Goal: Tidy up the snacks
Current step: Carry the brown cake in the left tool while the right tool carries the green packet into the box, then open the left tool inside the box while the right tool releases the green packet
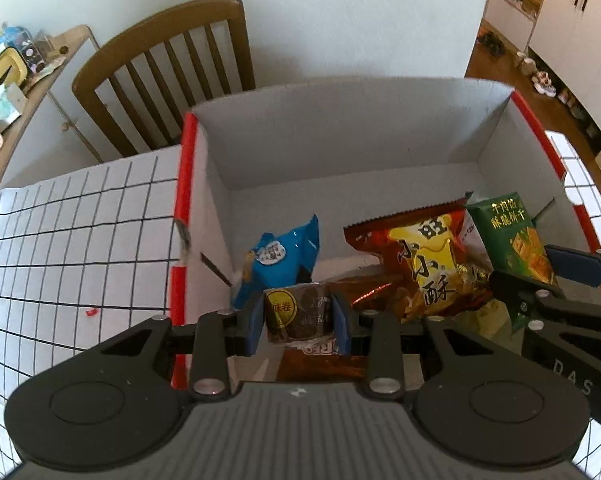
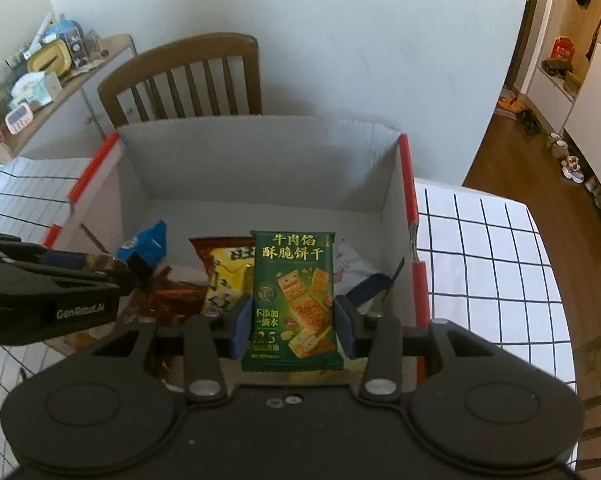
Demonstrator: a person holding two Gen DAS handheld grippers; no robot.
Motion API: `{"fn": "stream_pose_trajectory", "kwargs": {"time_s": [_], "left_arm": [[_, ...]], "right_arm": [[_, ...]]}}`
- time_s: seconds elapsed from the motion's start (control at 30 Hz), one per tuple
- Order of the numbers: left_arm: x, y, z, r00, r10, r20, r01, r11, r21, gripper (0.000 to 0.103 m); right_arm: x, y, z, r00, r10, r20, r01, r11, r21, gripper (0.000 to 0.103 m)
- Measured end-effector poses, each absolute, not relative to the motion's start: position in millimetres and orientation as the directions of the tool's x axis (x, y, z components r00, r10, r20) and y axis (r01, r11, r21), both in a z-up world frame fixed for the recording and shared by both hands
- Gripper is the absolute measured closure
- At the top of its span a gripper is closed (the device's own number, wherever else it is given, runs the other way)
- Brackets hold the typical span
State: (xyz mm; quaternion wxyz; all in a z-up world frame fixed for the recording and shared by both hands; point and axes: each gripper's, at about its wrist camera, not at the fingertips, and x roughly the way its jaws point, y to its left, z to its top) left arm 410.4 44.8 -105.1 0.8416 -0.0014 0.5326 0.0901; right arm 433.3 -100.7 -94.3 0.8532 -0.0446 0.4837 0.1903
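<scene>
Both grippers clamp snacks over the box: left a seemingly brown packet, right the green packet.

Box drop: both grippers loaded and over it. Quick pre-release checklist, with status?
1. Left gripper shut on the dark roll snack: ok.
2. Right gripper shut on the green cracker pack: ok, pack upright.
3. Both grippers over the open box, inside its walls: ok.
4. Free floor in the box: ok at the back; the near half holds the blue packet and the red-yellow bag.
5. Gap between the two grippers: cannot tell; they look close side by side.
6. What lies directly under each held snack: cannot tell, hidden by the grippers.
</scene>
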Motion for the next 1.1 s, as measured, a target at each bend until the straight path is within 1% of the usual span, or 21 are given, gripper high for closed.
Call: {"fn": "stream_pose_trajectory", "kwargs": {"time_s": [0.33, 0.43, 0.5, 0.57, 0.6, 0.67, 0.73, 0.83, 1.03, 1.1], "left_arm": [[414, 45, -118, 0.389, 0.134, -0.911, -0.153, 0.985, 0.080, 0.068], [416, 48, -120, 0.385, 0.136, -0.913, -0.162, 0.984, 0.078, 0.063], [415, 49, -118, 0.389, 0.139, -0.911, -0.167, 0.983, 0.078, 0.054], [413, 50, -114, 0.400, 0.132, -0.907, -0.171, 0.983, 0.067, 0.047], [411, 51, -112, 0.405, 0.124, -0.906, -0.173, 0.983, 0.057, 0.045], [408, 53, -109, 0.413, 0.116, -0.903, -0.178, 0.983, 0.045, 0.045], [404, 53, -104, 0.424, 0.111, -0.899, -0.174, 0.984, 0.040, 0.045], [398, 53, -96, 0.443, 0.107, -0.890, -0.176, 0.984, 0.030, 0.043], [379, 50, -77, 0.486, 0.101, -0.868, -0.170, 0.985, 0.019, 0.041], [373, 50, -71, 0.497, 0.097, -0.862, -0.172, 0.985, 0.011, 0.041]], "right_arm": [[439, -104, -108, 0.442, 0.258, -0.859, -0.345, 0.933, 0.103, 0.060], [439, -104, -109, 0.443, 0.260, -0.858, -0.347, 0.932, 0.103, 0.060], [439, -104, -109, 0.442, 0.260, -0.858, -0.348, 0.932, 0.103, 0.059], [438, -106, -107, 0.443, 0.269, -0.855, -0.348, 0.931, 0.112, 0.056], [437, -107, -106, 0.444, 0.274, -0.853, -0.348, 0.930, 0.118, 0.054], [435, -108, -101, 0.454, 0.283, -0.845, -0.348, 0.929, 0.124, 0.048], [433, -109, -96, 0.462, 0.294, -0.837, -0.352, 0.927, 0.132, 0.045], [428, -111, -86, 0.474, 0.310, -0.824, -0.359, 0.923, 0.141, 0.037], [415, -118, -66, 0.490, 0.351, -0.798, -0.379, 0.910, 0.168, 0.032], [410, -119, -61, 0.493, 0.361, -0.791, -0.383, 0.907, 0.175, 0.029]]}}
